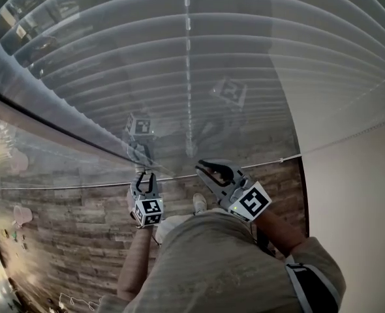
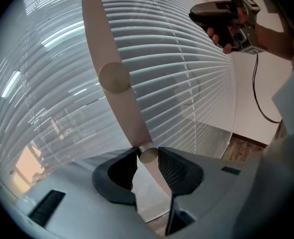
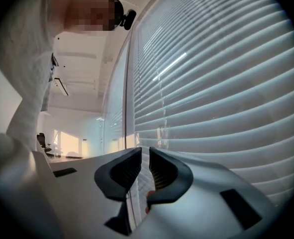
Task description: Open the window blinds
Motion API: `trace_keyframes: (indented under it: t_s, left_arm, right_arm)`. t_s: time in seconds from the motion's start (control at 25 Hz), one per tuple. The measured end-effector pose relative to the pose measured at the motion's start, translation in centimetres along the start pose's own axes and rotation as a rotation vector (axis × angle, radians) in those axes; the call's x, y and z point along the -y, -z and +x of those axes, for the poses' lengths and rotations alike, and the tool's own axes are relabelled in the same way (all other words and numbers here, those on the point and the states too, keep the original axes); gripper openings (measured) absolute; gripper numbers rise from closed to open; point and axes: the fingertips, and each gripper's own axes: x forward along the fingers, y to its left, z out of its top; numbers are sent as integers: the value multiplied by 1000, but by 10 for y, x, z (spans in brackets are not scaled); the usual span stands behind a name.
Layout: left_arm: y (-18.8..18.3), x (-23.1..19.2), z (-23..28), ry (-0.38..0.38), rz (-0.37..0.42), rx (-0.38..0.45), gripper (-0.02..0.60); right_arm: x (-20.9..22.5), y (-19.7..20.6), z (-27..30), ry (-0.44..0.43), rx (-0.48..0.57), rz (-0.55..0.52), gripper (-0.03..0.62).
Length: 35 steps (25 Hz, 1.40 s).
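left tool point(image 2: 147, 153) pinching wand point(image 2: 118, 91), its top cut off | right tool point(image 3: 145, 158) narrowly apart before blinds point(image 3: 226, 83)

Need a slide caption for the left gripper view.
Left gripper grips the tilt wand in front of the lowered blinds; the right gripper is raised at upper right.

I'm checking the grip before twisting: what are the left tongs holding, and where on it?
The blind's tilt wand, pinched between the left tongs at a rounded collar low on its shaft.
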Motion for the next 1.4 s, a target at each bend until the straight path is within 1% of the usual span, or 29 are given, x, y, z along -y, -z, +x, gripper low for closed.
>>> trace_keyframes:
  t_s: [0.08, 0.16, 0.32, 0.44, 0.64, 0.76, 0.88, 1.0, 1.2, 1.32, 1.4]
  left_arm:
    - [2, 1, -3, -3, -2, -4, 143]
    - [5, 4, -6, 0, -7, -9, 143]
    - [-2, 1, -2, -4, -10, 12, 143]
    - [-5, 4, 0, 12, -10, 9, 143]
    - [-1, 9, -4, 35, -10, 11, 143]
    - [-5, 11, -2, 28, -36, 21, 143]
    - [-8, 13, 1, 5, -59, 38, 143]
    - [-9, 10, -1, -10, -127, 50, 141]
    - [-13, 4, -5, -35, -327, 75, 137]
    - [-11, 5, 3, -35, -434, 94, 135]
    - [-10, 8, 7, -21, -505, 110, 134]
  right_arm:
    - [-2, -3, -1, 0, 5, -5, 54]
    - [-3, -5, 0, 3, 4, 12, 54]
    - [0, -12, 6, 4, 7, 12, 54]
    - [-3, -9, 7, -11, -9, 23, 55]
    - [-5, 1, -1, 2, -26, 35, 55]
    - [-4, 0, -2, -19, -16, 46, 55]
    - [-12, 2, -2, -65, 1, 43, 55]
    - [-28, 7, 3, -120, -24, 40, 55]
    - [-35, 8, 6, -180, -46, 61, 55]
    - [-28, 24, 0, -209, -63, 47, 55]
    - [-24, 32, -6, -219, -71, 50, 55]
